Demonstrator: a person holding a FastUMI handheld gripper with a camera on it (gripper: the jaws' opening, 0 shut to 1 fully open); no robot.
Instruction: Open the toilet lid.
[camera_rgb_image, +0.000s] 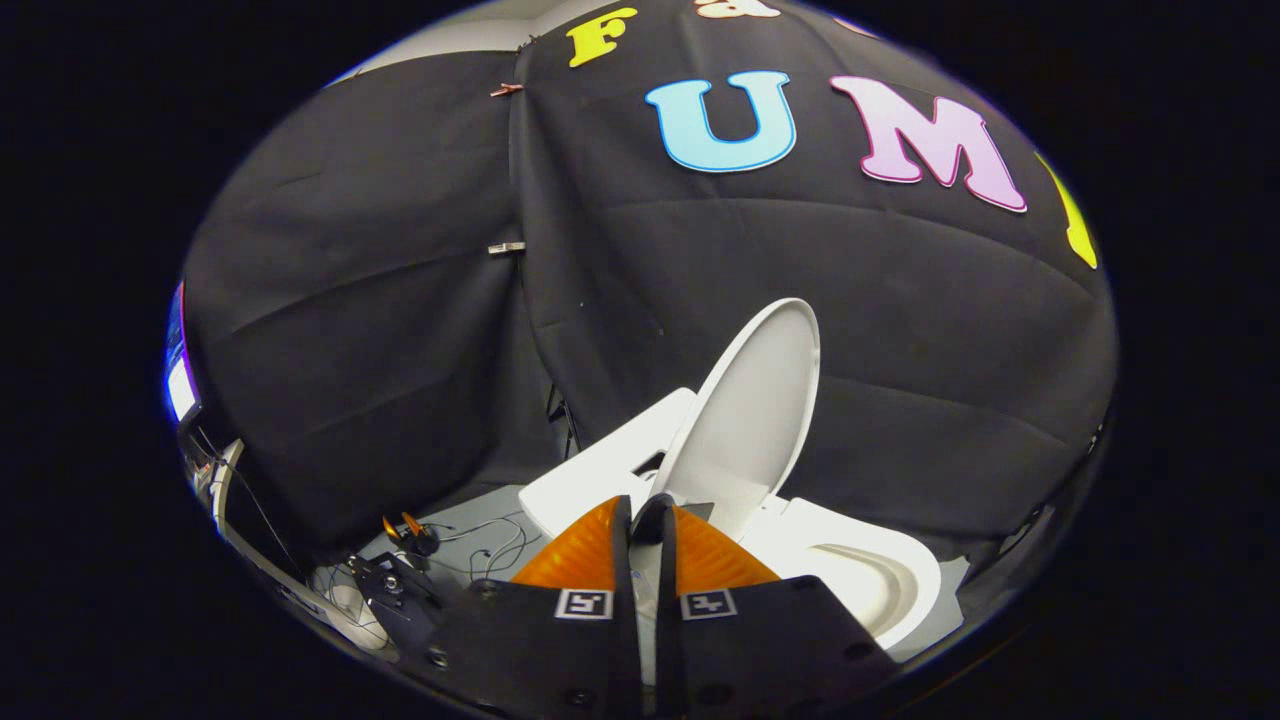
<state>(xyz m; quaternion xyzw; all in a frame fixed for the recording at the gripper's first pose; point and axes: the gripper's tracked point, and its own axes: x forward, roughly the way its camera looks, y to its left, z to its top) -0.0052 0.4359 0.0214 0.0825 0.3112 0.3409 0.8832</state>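
- We see the tool (647, 515) low in the gripper view, its two fingers (585, 555) drawn together with only a thin slit between them; nothing is clamped there.
- The toilet lid (755, 400) stands raised just beyond the fingertips, tilted back towards the black cloth wall (400, 330), with its pale inner face turned to us.
- The foot of the lid, near its hinge, sits right above the fingertips; we cannot tell whether the tips touch it.
- The toilet bowl (870, 580) lies open to the right of the fingers, its white rim and hollow showing.
- The white tank (600, 465) sits behind and to the left of the lid, close against it.
- On the grey floor (480, 515), to the left of the fingers, thin cables (495, 545) trail about, and a small dark device with orange tips (410, 530) lies near the foot of the cloth.
- Two clips (506, 247) hold a seam of the cloth, one well above the other.
- A strip of lit screen (180, 385) shows past the cloth's left border.
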